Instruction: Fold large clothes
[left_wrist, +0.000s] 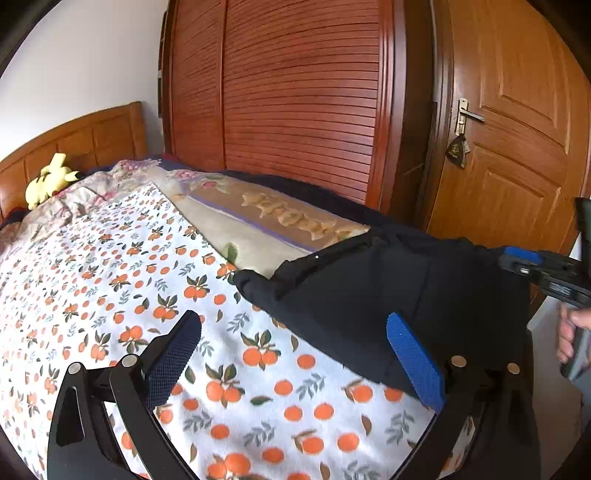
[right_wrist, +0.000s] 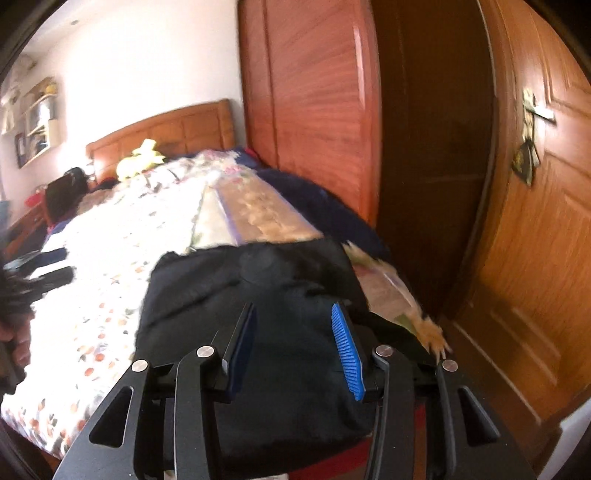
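Note:
A black garment (left_wrist: 391, 291) lies folded in a thick bundle at the foot corner of the bed, on an orange-print sheet (left_wrist: 155, 302). My left gripper (left_wrist: 295, 325) is open and empty, its right finger beside the garment's near edge. My right gripper (right_wrist: 295, 325) is open and empty, hovering just above the black garment (right_wrist: 258, 306). In the left wrist view the right gripper (left_wrist: 546, 269) shows at the far right, past the garment. The right wrist view is blurred by motion.
A floral quilt (left_wrist: 258, 214) lies along the bed's far side. A yellow plush toy (left_wrist: 51, 181) sits by the wooden headboard (left_wrist: 92, 136). A red slatted wardrobe (left_wrist: 295, 92) and a wooden door (left_wrist: 517, 129) stand close behind the bed.

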